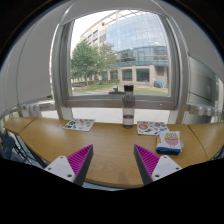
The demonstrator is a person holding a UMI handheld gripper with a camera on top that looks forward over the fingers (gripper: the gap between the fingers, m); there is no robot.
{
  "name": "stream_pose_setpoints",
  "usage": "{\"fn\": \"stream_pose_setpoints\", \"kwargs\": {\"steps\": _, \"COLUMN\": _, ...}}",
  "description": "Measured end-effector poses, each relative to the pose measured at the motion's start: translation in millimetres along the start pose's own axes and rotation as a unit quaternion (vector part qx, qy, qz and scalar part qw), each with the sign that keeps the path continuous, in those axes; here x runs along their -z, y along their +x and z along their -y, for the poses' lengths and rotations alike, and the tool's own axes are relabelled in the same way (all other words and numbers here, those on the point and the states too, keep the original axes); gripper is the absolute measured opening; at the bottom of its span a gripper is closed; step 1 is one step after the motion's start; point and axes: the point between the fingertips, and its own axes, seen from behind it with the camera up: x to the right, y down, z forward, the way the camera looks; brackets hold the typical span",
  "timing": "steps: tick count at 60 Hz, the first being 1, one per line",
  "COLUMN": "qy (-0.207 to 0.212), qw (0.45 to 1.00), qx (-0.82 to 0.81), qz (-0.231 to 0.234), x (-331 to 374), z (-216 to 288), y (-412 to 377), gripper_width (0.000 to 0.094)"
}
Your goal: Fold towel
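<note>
- While nothing is held, the gripper (110, 163) is kept wide open above the wooden table (105, 145).
- A folded towel (170, 142) is seen lying beyond the right finger.
- A tall cup (128, 105) is parked by the window (120, 50), magazines (79, 125) off left.

My long brown wooden table (105, 150) holds a tall dark cup (128, 106), flat printed papers (79, 125) and a folded striped towel (170, 143).

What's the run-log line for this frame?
gripper: open, nothing held | towel: folded, on table, beyond right finger | bottle: upright near window | fold: not begun
</note>
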Motion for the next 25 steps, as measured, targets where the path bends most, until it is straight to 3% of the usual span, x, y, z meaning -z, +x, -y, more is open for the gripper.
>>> {"fn": "stream_pose_setpoints", "kwargs": {"steps": 25, "qy": -0.005, "qw": 1.0, "qx": -0.001, "qz": -0.004, "x": 20.2, "z": -14.6, "y": -8.7, "gripper_width": 0.0822}}
